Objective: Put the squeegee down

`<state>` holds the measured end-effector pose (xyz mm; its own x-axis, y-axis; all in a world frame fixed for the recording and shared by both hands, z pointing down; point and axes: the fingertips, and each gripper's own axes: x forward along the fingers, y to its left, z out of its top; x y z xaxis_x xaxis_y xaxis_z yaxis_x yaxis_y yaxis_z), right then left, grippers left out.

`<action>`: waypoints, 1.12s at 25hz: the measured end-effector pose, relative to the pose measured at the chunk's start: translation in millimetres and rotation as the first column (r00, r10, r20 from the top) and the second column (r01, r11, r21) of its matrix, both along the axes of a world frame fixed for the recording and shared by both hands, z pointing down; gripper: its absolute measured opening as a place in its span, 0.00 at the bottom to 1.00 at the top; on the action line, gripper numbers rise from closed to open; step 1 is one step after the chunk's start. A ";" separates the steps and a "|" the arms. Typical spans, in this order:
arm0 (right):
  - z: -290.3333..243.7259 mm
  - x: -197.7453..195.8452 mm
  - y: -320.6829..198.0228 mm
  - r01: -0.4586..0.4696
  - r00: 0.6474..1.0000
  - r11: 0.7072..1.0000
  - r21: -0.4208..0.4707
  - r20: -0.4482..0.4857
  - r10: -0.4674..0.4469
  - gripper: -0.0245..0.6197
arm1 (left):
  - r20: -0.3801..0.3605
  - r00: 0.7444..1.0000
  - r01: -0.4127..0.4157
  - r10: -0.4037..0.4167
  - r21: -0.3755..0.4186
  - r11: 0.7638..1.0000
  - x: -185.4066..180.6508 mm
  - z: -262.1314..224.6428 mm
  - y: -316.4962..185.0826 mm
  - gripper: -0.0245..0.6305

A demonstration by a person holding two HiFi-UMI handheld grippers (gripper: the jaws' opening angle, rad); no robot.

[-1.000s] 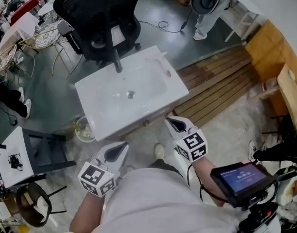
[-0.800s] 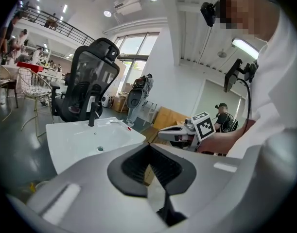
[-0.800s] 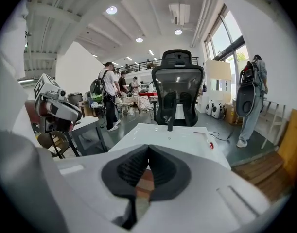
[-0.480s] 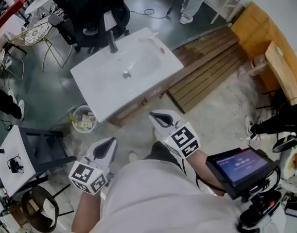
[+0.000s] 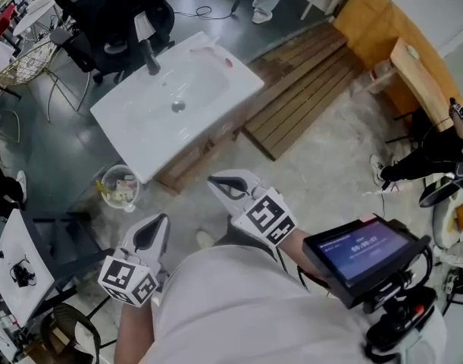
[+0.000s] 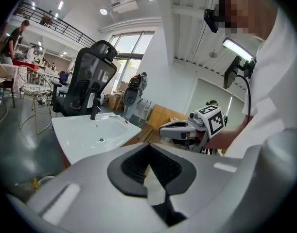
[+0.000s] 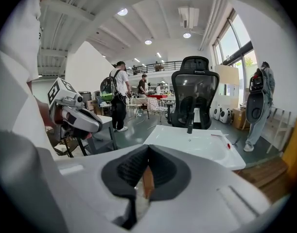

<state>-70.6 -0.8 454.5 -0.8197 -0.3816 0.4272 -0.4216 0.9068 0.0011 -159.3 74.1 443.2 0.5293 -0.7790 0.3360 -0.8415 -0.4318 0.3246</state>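
Both grippers are empty. The left gripper (image 5: 151, 230) has its jaws clenched pad to pad with nothing between them, and so does the right gripper (image 5: 220, 184). Both are held low in front of the person, well apart from the sink (image 5: 117, 139), and point roughly toward it.

A slim pale strip (image 5: 210, 50) lies on the sink top near its back right corner, to the right of the tap (image 5: 149, 55), with a small red spot just beside it. I take this strip for the squeegee, which would mean it is already put down. It is too small in every view to show a blade or a handle.

If it is a squeegee, it should be light, with a stiff handle and a soft rubber edge that bends. On the glossy sink top it would probably slide. The handle, near its middle, is the place to grip it, not the blade.

Much is hard to make out. The person's torso hides the floor below the grippers, and the far side of the sink sits under a dark chair (image 5: 110, 14). Each gripper view is half filled by its own housing, and the wide lens shrinks the sink corner.
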 end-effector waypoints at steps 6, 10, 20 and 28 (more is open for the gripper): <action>-3.4 -7.4 4.9 0.016 1.000 1.000 -0.001 -0.003 -0.016 0.04 | -0.003 1.000 -0.013 0.013 -0.002 1.000 -0.3 -1.1 -1.2 0.05; -5.3 -11.3 5.6 0.033 0.999 0.999 0.008 -0.005 -0.033 0.04 | 0.001 1.000 -0.014 0.014 0.001 1.000 -0.1 -0.4 0.5 0.05; -5.4 -13.4 7.4 0.065 0.998 0.998 0.025 -0.018 -0.065 0.04 | -0.004 1.000 0.005 -0.005 0.002 1.000 -1.0 6.3 3.7 0.05; -5.3 -11.2 7.5 0.069 0.997 0.997 0.028 -0.026 -0.068 0.04 | -0.010 1.000 0.000 0.000 0.000 1.000 2.3 9.6 2.4 0.05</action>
